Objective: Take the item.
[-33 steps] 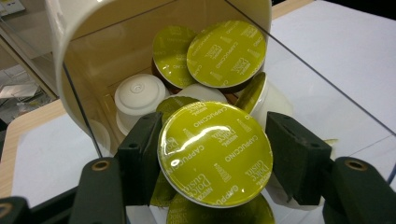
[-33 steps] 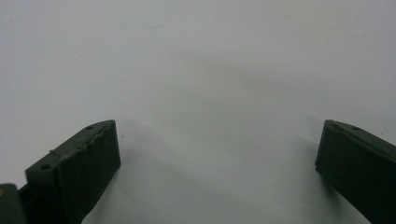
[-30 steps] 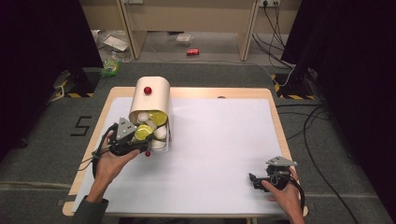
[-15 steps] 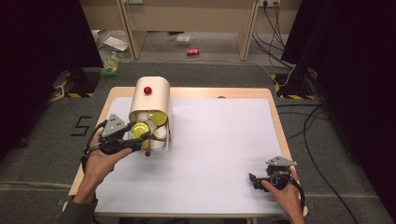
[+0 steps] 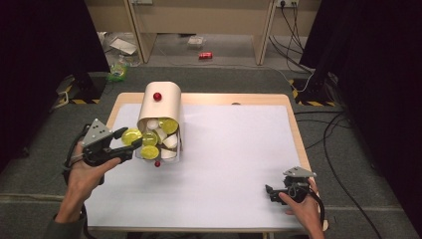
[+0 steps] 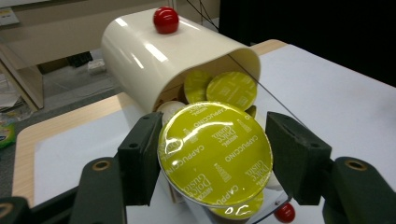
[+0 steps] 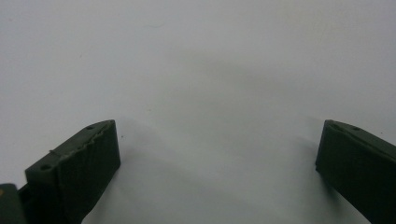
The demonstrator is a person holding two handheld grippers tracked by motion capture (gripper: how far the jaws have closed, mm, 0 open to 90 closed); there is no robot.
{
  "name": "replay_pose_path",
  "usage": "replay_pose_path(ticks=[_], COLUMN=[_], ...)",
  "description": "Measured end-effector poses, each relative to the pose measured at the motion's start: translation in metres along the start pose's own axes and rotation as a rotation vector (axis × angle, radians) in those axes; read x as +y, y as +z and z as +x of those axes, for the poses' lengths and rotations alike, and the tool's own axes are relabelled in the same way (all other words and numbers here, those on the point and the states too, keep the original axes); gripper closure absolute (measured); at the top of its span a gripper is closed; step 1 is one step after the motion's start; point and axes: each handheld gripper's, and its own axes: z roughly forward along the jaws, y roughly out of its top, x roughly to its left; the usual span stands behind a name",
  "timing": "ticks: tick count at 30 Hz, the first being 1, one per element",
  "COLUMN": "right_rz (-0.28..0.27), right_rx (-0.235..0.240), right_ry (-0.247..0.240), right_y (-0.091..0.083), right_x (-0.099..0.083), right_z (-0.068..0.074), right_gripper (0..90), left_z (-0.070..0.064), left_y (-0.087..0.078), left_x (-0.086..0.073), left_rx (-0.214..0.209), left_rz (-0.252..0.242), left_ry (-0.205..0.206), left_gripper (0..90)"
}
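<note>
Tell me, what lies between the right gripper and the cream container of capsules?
Only bare white table surface separates the right gripper from the cream container, as the high view shows.

1. Left tool (image 6: 212,154): two black, blocky jaws with brass-ringed screw holes; a grey three-cornered plate on top.
2. Right tool (image 7: 217,172): black jaws with ribbed pads; grey plate, black cable.
3. Grey-green sleeve (image 5: 62,230).

Red drinks can (image 5: 205,55) lying on grey floor beyond the table. Green packet (image 5: 117,71) nearby, left. Black cables (image 5: 332,130) trailing right.
</note>
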Motion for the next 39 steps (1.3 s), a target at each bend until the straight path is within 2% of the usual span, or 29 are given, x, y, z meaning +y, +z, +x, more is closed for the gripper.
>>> replay_pose_path(ticks=[13, 18, 29, 39], right_rz=[0.001, 0.000, 0.000, 0.000], right_rx=[-0.002, -0.002, -0.002, -0.002], right_ry=[0.000, -0.001, -0.001, -0.001], right_y=[0.000, 0.000, 0.000, 0.000], right_x=[0.000, 0.000, 0.000, 0.000], right_z=[0.000, 0.000, 0.000, 0.000], right_gripper=[0.3, 0.3, 0.3, 0.3], left_z=[0.028, 0.038, 0.044, 0.047], left_y=[-0.014, -0.013, 0.001, 0.019], left_x=[-0.023, -0.036, -0.065, -0.090], left_rx=[0.087, 0.123, 0.170, 0.179], left_rz=[0.010, 0.019, 0.051, 0.069], left_ry=[-0.035, -0.055, -0.072, -0.096], left_gripper=[38.2, 38.2, 38.2, 38.2])
